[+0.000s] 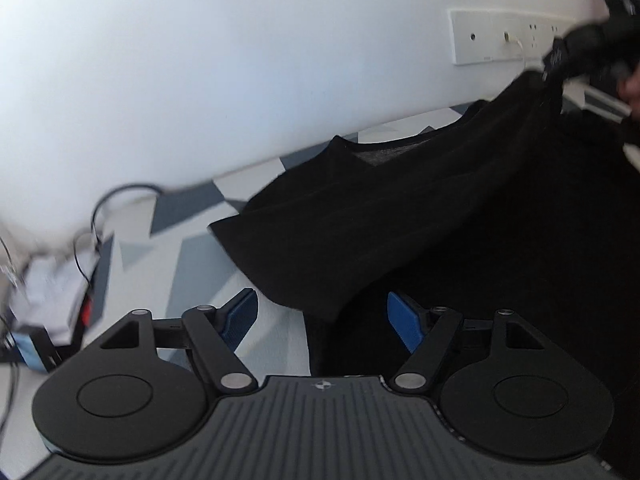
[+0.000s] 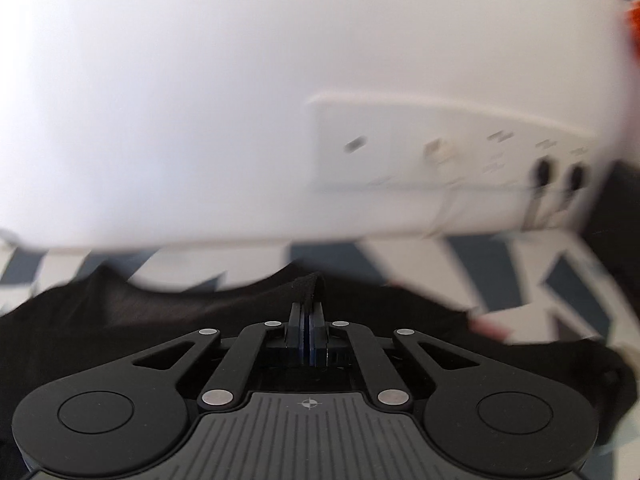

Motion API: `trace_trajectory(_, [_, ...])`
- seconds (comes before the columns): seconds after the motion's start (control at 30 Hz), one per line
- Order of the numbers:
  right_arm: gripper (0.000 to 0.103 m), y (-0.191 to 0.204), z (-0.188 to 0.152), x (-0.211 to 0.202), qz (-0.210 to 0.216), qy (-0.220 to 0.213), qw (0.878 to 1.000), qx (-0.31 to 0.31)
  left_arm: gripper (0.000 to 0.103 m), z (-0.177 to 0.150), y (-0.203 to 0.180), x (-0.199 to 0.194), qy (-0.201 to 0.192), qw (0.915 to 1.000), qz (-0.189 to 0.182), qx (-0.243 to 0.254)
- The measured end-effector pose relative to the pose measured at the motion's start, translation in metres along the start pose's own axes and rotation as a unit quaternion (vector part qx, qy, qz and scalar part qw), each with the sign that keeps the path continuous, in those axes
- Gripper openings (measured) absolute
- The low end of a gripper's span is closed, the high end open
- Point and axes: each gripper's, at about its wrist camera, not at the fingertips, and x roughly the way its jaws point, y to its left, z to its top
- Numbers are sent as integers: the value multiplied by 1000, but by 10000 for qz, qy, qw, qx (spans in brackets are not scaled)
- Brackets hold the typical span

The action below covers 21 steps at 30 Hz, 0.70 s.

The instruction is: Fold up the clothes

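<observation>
- Black T-shirt: spread over the patterned counter across the centre and right of the left wrist view, neckline toward the wall, one corner pulled up at upper right.
- Same black T-shirt filling the lower part of the right wrist view, a fold of its edge standing up at frame centre.
- Right gripper: clenched on that fold of fabric, pads pressed together with cloth between; seen too as a dark blurred shape at upper right of the left view, lifting the corner.
- Left gripper: released, blue pads spread wide to either side of the sleeve hem, pressing nothing.
- Step in hand, by judgement: first grasp made, second still to come before a fold can be carried over.
- Next move likely calls for closing on the near hem or sleeve, then moving both corners together, keeping the cloth taut.
- Hard to make out: heavy motion blur on the wall socket panel and counter; clutter and cables at lower left smeared; shirt's right side cut off by the frame edge.
</observation>
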Motion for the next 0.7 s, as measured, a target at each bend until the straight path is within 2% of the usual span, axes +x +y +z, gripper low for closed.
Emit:
trace_trajectory(0.13, [2, -26, -1, 1, -143, 168, 9989, 420, 74, 4, -4, 16, 108, 9996, 274, 36])
trace_trajectory(0.27, [2, -35, -16, -2, -233, 236, 9986, 405, 75, 5, -3, 29, 136, 9977, 655, 90])
trace_trajectory(0.4, [2, -42, -23, -2, -373, 198, 9979, 495, 76, 4, -1, 34, 81, 9895, 1419, 273])
trace_trajectory(0.5, [2, -48, -25, 0, -380, 275, 9977, 492, 77, 2, 18, 30, 140, 9854, 1688, -171])
trace_trajectory(0.6, [2, -46, -31, 3, -251, 537, 9980, 240, 77, -1, 34, 29, 406, 9857, 1528, -583])
trace_trajectory(0.7, [2, -40, -40, 9, -178, 853, 9961, -161, 77, -6, 34, 23, 434, 9866, 1480, -530])
